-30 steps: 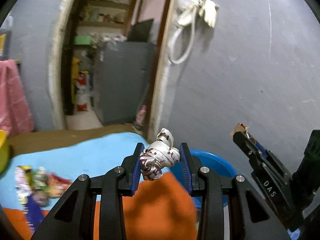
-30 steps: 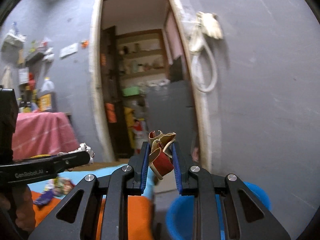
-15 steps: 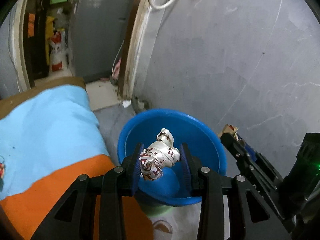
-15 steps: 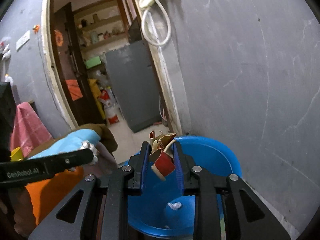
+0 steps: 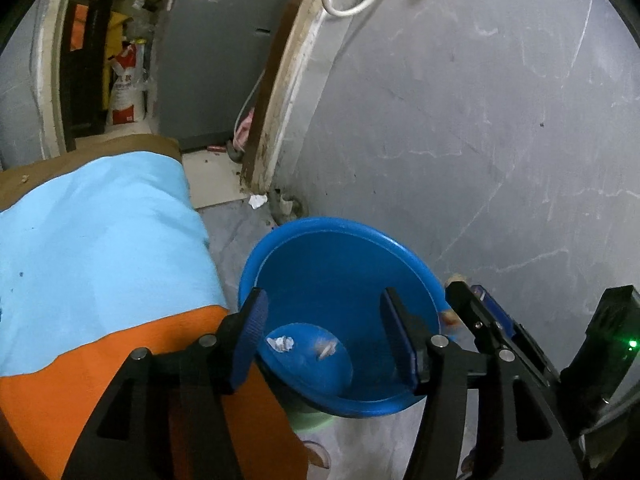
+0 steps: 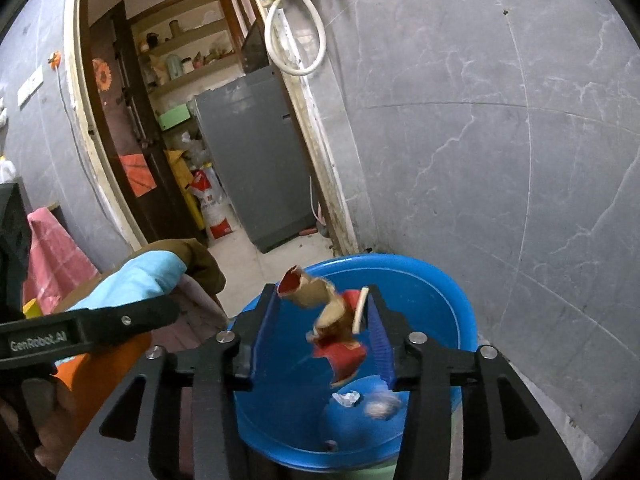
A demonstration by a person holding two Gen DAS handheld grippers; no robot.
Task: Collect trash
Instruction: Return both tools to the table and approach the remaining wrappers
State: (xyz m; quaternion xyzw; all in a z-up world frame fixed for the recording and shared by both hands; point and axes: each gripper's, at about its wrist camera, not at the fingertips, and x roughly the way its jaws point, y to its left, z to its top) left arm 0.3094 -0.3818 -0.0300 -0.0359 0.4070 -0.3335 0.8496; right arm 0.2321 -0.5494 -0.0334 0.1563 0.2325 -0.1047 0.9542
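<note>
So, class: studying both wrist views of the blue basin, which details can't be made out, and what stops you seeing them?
1. Blurred pale lump in the blue basin, right wrist view: motion blur hides what it is.
2. Basin's near rim, left wrist view: covered by the left gripper.
3. Red-and-tan wrapper between the right gripper's fingers: whether it touches either pad is unclear.

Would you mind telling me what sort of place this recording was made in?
Most likely a lived-in home, not a lab: a doorway opens onto pantry-like shelves with jars, a grey cabinet stands inside, and a blue basin on the floor collects trash.
</note>
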